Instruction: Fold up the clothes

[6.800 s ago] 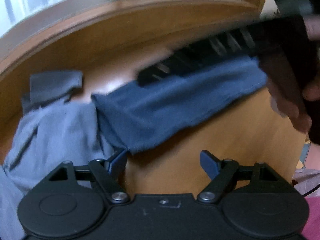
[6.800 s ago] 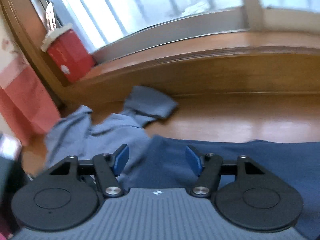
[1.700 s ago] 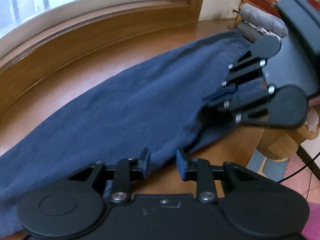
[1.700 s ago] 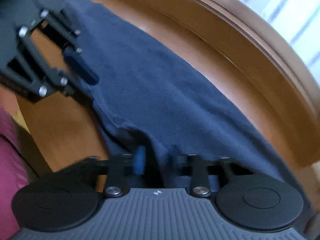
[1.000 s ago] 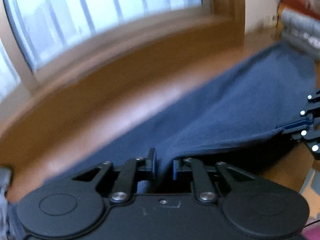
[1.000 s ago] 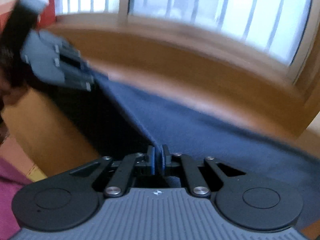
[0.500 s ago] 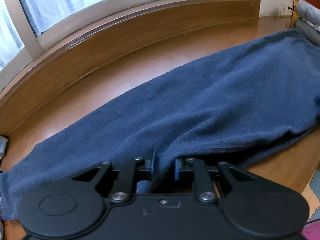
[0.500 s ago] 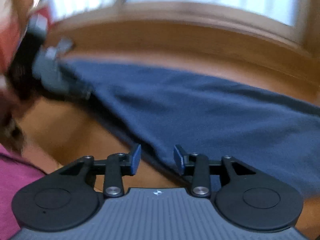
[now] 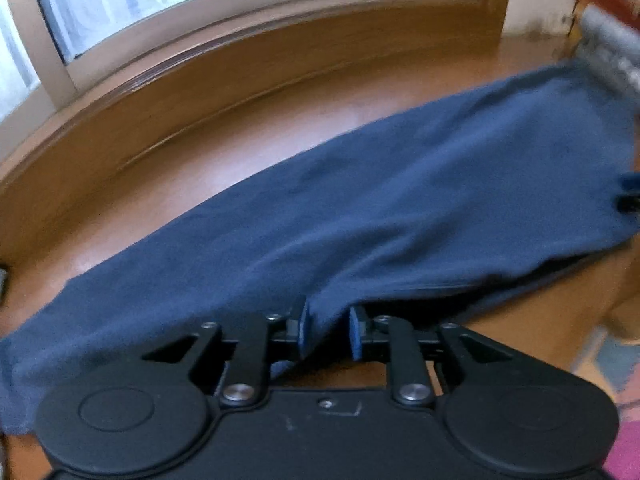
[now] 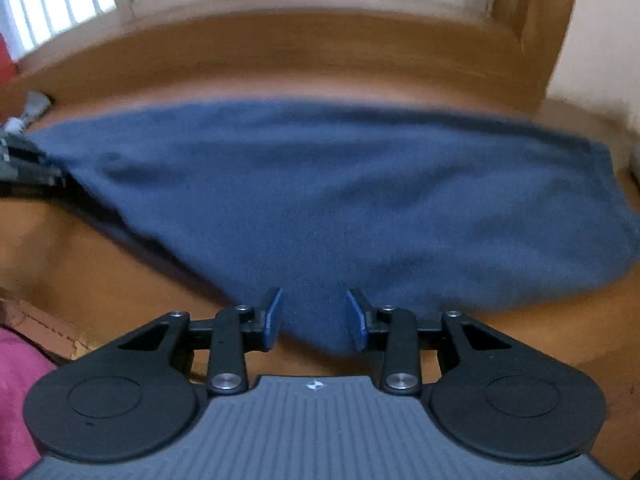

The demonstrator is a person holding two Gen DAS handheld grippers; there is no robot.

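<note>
Garment: dark blue garment [image 9: 400, 208] lies stretched along the wooden surface [image 9: 224, 168] under a window.
Left wrist view, edges: near hem rides up into the left gripper [image 9: 327, 330]; bare wood runs between the far edge and the raised sill.
Left gripper: jaws narrow, just been opening slightly, a fold of cloth between the pads.
Long axis: from lower left to upper right, ending beside a grey folded stack [image 9: 612, 52].
Right wrist view: garment [image 10: 360, 200] spans left to right, its near edge dipping to a point inside the right gripper [image 10: 314, 320].
Right gripper: jaws parted, recently opened, cloth loose between them.
Only here: left gripper [image 10: 24, 164] seen at the garment's left end; pink fabric [image 10: 16, 396] at the lower left.
</note>
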